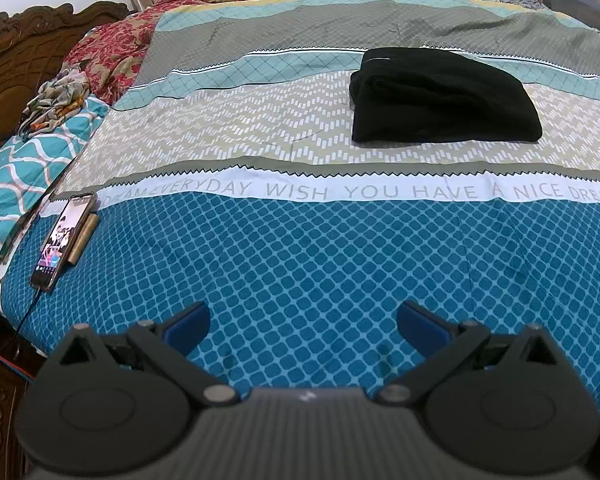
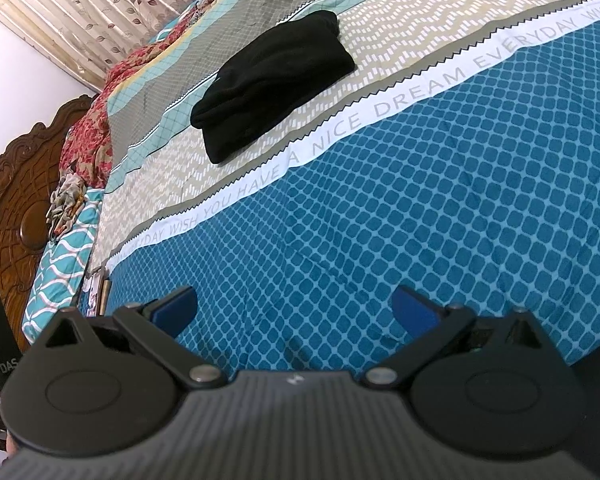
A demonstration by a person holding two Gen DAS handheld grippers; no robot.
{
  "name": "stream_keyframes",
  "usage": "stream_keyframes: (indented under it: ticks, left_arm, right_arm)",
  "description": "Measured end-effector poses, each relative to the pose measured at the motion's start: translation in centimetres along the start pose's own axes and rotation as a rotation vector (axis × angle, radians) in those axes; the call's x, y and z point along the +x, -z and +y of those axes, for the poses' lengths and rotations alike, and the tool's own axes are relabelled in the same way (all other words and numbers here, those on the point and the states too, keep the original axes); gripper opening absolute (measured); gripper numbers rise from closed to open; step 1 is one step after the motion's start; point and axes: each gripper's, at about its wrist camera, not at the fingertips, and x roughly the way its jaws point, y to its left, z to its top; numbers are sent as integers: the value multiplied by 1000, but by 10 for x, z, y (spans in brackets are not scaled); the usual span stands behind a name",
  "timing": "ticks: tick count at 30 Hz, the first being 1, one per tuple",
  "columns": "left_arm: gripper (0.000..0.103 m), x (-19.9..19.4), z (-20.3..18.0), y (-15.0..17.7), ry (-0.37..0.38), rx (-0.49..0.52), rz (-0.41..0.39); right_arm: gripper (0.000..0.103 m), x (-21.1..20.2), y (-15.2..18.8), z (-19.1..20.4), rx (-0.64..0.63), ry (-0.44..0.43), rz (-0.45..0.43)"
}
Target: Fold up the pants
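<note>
The black pants lie folded in a compact bundle on the beige zigzag band of the bedspread, far from both grippers. They also show in the right wrist view, at the upper middle. My left gripper is open and empty, low over the blue patterned part near the bed's front edge. My right gripper is open and empty too, over the same blue area, with the view tilted.
A phone with a lit screen and a cable lies at the bed's left edge beside a brass-coloured tube. Red floral bedding and a crumpled scarf lie by the carved wooden headboard. Curtains hang behind.
</note>
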Motion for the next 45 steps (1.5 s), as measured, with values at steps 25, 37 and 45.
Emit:
stream_keyframes:
  ticks: [25,37,45]
  left_arm:
    - [103,21,-12,16,75,9,159]
    - [103,34,-13,23,111,1,221]
    - [103,43,-15,27,119,-2,243]
  right_arm:
    - [103,5,7,0,33,14,29]
    - [103,16,7,1,28,90,70]
    - [103,22,9,-9,49,142,96]
